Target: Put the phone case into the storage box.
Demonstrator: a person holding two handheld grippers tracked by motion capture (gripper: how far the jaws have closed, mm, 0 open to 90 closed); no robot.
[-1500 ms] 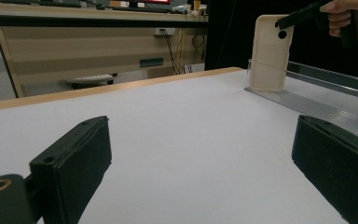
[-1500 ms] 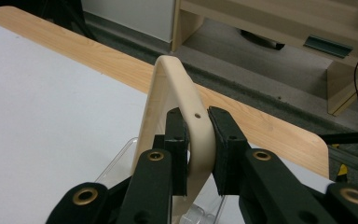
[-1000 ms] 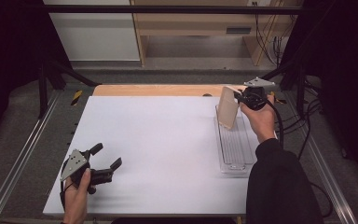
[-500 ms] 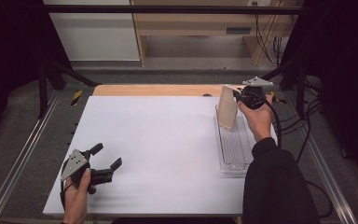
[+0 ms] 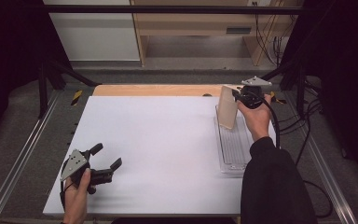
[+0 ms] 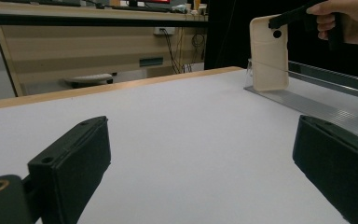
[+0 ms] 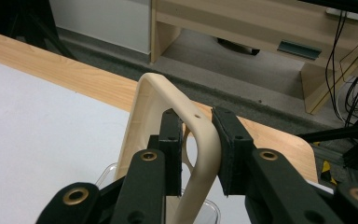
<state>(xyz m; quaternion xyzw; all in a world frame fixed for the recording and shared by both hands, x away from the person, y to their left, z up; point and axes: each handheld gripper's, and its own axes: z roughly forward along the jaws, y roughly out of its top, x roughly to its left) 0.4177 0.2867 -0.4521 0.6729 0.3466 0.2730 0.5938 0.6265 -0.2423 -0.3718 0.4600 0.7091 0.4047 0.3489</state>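
Observation:
A beige phone case (image 5: 227,108) stands upright over the far end of a clear ribbed tray (image 5: 233,150) at the table's right side. My right gripper (image 5: 235,96) is shut on the case's top edge, seen close up as the case rim (image 7: 207,140) between both black pads. The left gripper view shows the same case (image 6: 269,56) held from above, with the tray (image 6: 317,107) under it. My left gripper (image 5: 107,155) rests near the front left of the white table, open with nothing between its jaws (image 6: 200,158).
The white tabletop (image 5: 158,140) has a wooden strip (image 5: 158,90) along its far edge. Black frame posts and cables (image 5: 284,51) stand behind the right corner. A wooden bench (image 5: 200,23) sits beyond the table on the grey floor.

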